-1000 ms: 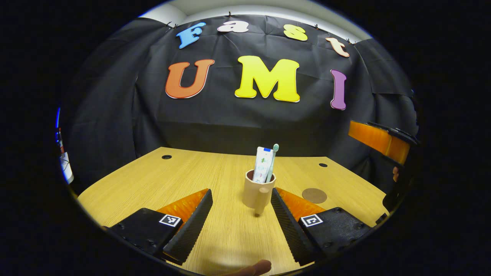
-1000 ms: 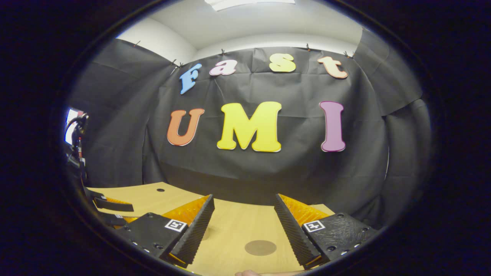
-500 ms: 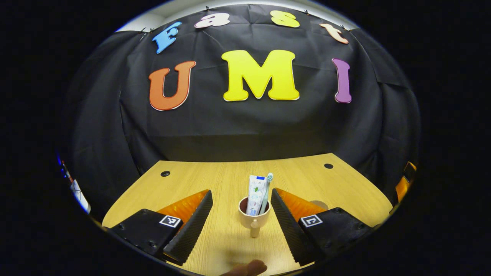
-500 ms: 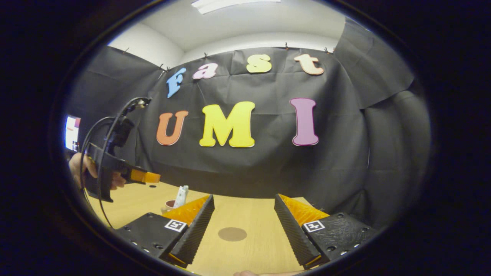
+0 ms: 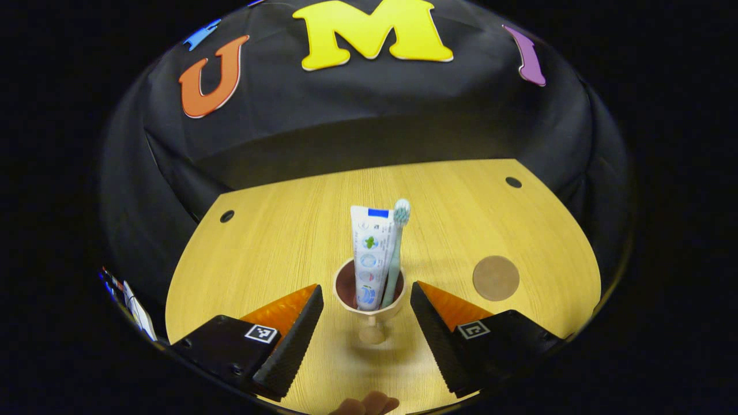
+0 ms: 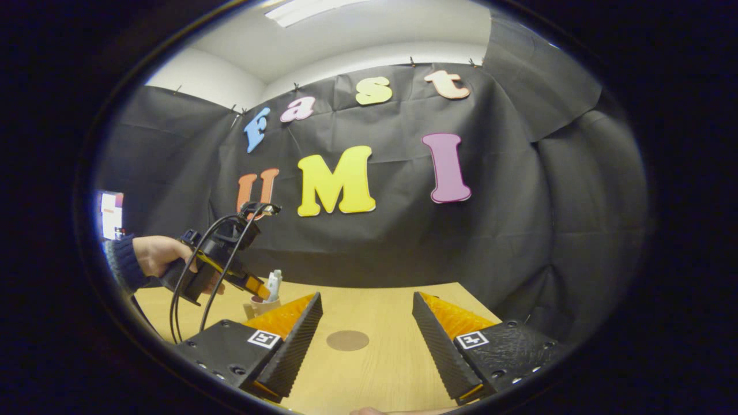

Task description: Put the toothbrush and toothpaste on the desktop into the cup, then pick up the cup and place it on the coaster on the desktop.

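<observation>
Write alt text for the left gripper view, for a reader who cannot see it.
A cup holding an upright toothpaste tube and toothbrush stands on a wooden desktop, between the open fingers of the left gripper, its handle facing the camera. A round brown coaster lies on the desktop to the right, apart from the cup.

Lower ends of toothpaste [image 5: 368, 259] and toothbrush [image 5: 395, 253] hidden inside cup [image 5: 369, 308]. In my right gripper view, cup [image 6: 258, 307] half hidden behind my own finger [image 6: 291, 340]; toothbrush too small to pick out there. My sleeve [image 6: 124, 268] cut off at left edge. Screen [image 6: 110, 214] blurred.
</observation>
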`<control>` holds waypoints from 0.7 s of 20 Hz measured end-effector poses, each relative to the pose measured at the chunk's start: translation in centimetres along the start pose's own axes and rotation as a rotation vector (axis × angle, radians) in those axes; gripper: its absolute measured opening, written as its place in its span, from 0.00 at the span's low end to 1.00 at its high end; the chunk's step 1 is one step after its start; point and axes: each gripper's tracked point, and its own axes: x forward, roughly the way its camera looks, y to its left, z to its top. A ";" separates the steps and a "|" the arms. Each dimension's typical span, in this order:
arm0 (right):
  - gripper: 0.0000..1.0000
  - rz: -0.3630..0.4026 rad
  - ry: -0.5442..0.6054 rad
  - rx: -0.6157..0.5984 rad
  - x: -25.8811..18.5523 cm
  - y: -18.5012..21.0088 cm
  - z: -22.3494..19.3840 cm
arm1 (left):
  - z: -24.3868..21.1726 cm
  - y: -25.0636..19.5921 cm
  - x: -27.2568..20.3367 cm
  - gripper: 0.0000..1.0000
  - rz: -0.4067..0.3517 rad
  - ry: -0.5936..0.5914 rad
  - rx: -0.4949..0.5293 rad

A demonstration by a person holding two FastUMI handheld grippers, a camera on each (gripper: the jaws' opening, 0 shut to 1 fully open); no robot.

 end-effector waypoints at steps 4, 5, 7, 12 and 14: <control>0.94 0.004 -0.006 0.018 0.2 -0.3 0.3 | -2.7 -0.7 2.1 0.93 -0.051 0.162 0.053; 0.94 0.004 -0.009 0.019 0.1 -0.4 0.3 | -3.4 -0.6 2.4 0.91 -0.052 0.195 0.057; 0.94 0.007 -0.005 0.027 0.2 -0.5 0.1 | -4.4 -0.9 3.3 0.85 -0.057 0.267 0.065; 0.96 0.000 0.006 0.050 0.4 -1.2 -0.2 | -6.6 -2.2 5.6 0.77 -0.064 0.397 0.071; 0.94 -0.034 -0.021 0.067 0.4 -2.4 0.4 | -7.3 -2.8 6.0 0.72 -0.084 0.438 0.055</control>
